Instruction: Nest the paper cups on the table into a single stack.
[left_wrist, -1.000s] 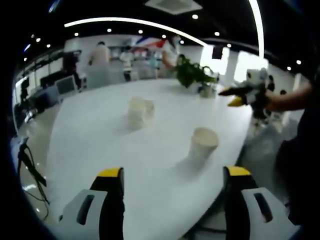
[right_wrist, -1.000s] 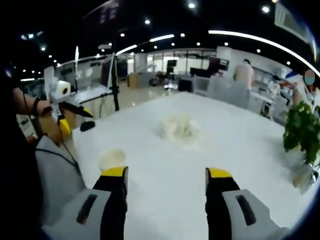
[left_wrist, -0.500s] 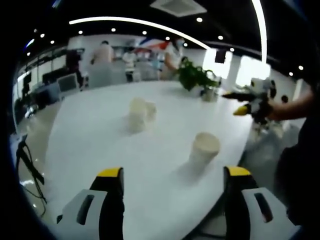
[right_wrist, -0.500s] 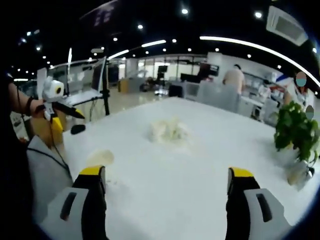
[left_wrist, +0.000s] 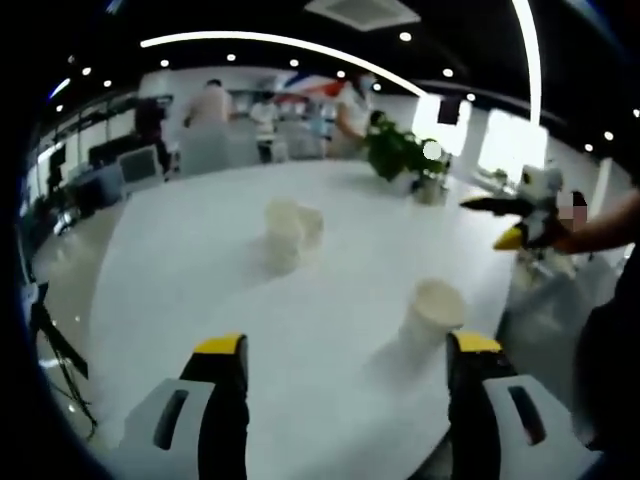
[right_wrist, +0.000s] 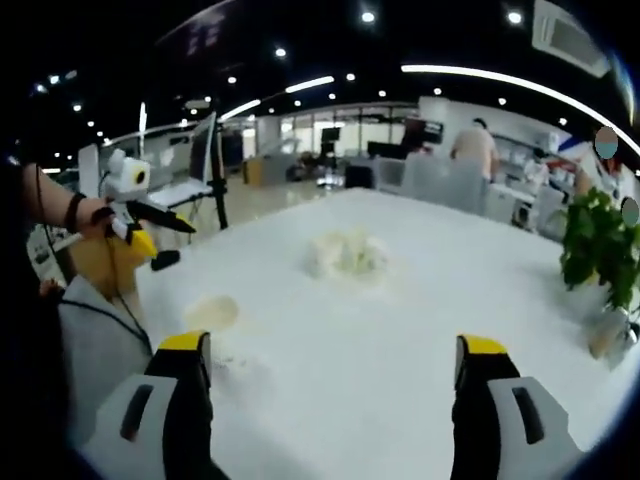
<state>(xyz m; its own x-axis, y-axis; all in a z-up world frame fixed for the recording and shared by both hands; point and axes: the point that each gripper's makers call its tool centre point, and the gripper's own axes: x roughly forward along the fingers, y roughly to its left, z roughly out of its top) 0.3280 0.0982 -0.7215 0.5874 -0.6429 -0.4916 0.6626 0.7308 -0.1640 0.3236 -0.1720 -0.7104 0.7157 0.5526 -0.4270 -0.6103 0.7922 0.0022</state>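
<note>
- White surface (left_wrist: 200, 260) carries the paper cups: one single cup (left_wrist: 430, 315) near its edge, a cluster of cups (left_wrist: 290, 232) farther in, touching one another (count unclear, blurred).
- Left claw (left_wrist: 345, 400): jaws wide apart, nothing between them, held above the surface short of the single cup.
- Right claw (right_wrist: 335, 400): jaws wide, empty; cluster ahead.
- Potted plant (left_wrist: 400, 155) stands at the far side.
</note>
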